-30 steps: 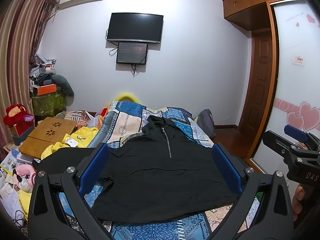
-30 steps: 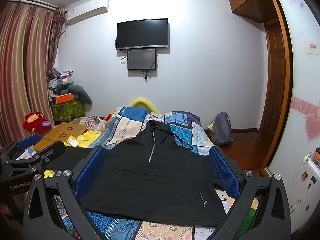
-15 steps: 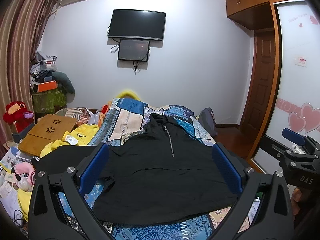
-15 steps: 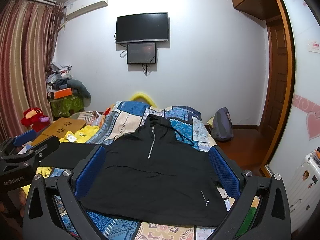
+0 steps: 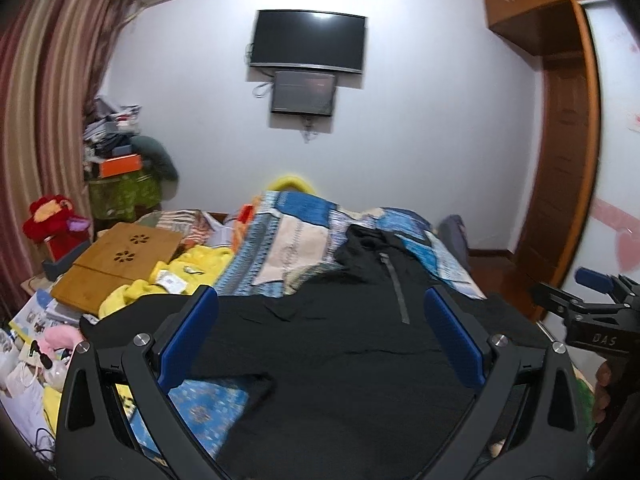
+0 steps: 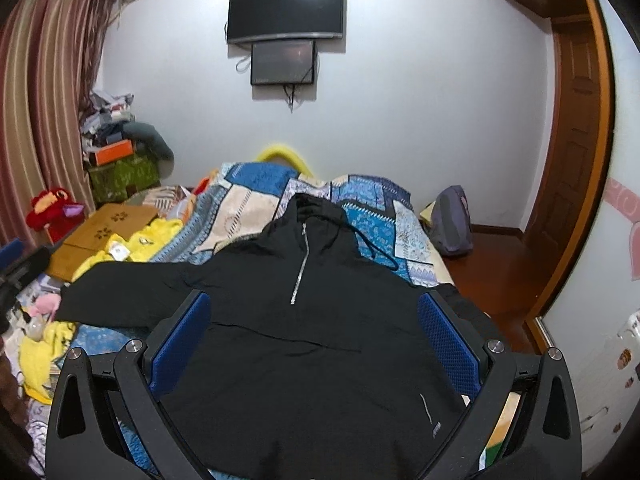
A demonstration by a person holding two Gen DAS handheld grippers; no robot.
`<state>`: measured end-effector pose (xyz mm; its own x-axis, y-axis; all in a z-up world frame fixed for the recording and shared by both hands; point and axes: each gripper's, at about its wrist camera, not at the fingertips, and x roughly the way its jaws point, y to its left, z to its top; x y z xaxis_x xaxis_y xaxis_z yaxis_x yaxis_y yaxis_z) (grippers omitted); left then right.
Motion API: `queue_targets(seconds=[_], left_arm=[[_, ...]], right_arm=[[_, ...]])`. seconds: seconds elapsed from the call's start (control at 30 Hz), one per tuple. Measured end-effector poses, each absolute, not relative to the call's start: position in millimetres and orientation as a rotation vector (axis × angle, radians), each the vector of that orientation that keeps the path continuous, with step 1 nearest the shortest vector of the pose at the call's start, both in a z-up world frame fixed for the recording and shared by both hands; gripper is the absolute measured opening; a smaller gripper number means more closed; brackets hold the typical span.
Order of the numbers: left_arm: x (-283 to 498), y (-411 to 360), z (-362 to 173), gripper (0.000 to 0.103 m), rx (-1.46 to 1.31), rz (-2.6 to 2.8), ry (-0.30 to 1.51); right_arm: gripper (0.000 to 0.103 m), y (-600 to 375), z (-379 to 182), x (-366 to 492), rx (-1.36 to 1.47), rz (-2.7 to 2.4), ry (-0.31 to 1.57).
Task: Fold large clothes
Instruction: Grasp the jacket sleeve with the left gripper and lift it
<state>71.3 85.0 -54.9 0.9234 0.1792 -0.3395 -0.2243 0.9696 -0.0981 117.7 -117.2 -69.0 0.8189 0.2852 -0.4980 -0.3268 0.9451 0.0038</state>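
A large black hooded jacket [image 6: 312, 320] with a half zipper lies spread face up on the bed, hood toward the far wall. It also shows in the left wrist view [image 5: 340, 360]. Its left sleeve [image 6: 120, 292] stretches out to the left. My left gripper [image 5: 320, 320] is open and empty above the jacket's lower left part. My right gripper [image 6: 314, 328] is open and empty above the jacket's lower middle. The right gripper's body [image 5: 592, 316] shows at the right edge of the left wrist view.
The bed has a blue patchwork cover [image 6: 256, 188]. A yellow garment [image 6: 136, 240], a wooden lap tray [image 6: 100, 228] and toys lie to the left. A backpack [image 6: 452, 220] sits on the floor at right, by a wooden door [image 6: 572, 140].
Both grippers have moved forward and lower toward the jacket, which now looks larger. The jacket has not moved. Both stay open.
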Motion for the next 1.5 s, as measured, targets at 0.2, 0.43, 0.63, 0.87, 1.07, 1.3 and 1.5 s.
queue_targets(seconds=[0.2, 0.43, 0.63, 0.87, 1.07, 1.3, 1.5], left_arm=[[103.2, 169.1, -86.8, 0.103, -0.226, 0.332, 0.459], [113.6, 269.9, -140.6, 0.103, -0.417, 0.443, 0.599], [100.9, 338.0, -195.9, 0.103, -0.619, 0.429, 0.706], [81.3, 385.4, -252.7, 0.097, -0.859, 0.386, 0.727], [82.2, 419.3, -290.6, 0.087, -1.114, 0.314, 0.682], [91.0, 443.2, -306.9, 0.078, -1.202, 0.351, 0.594], [107.3, 449.7, -301.3, 0.054, -1.061, 0.475, 0.662]], right_arm=[[0.102, -105.9, -86.2, 149.9, -0.122, 0.330, 0.580], [0.102, -98.0, -106.3, 187.4, -0.140, 0.320, 0.660], [0.102, -94.7, -130.0, 215.3, -0.118, 0.335, 0.772], [0.102, -95.5, -150.6, 232.3, -0.060, 0.375, 0.886], [0.102, -92.4, -160.8, 235.6, -0.091, 0.359, 0.937], [0.102, -92.4, -162.4, 237.0, -0.093, 0.344, 0.956], [0.102, -99.6, -161.0, 236.9, -0.065, 0.332, 0.966]])
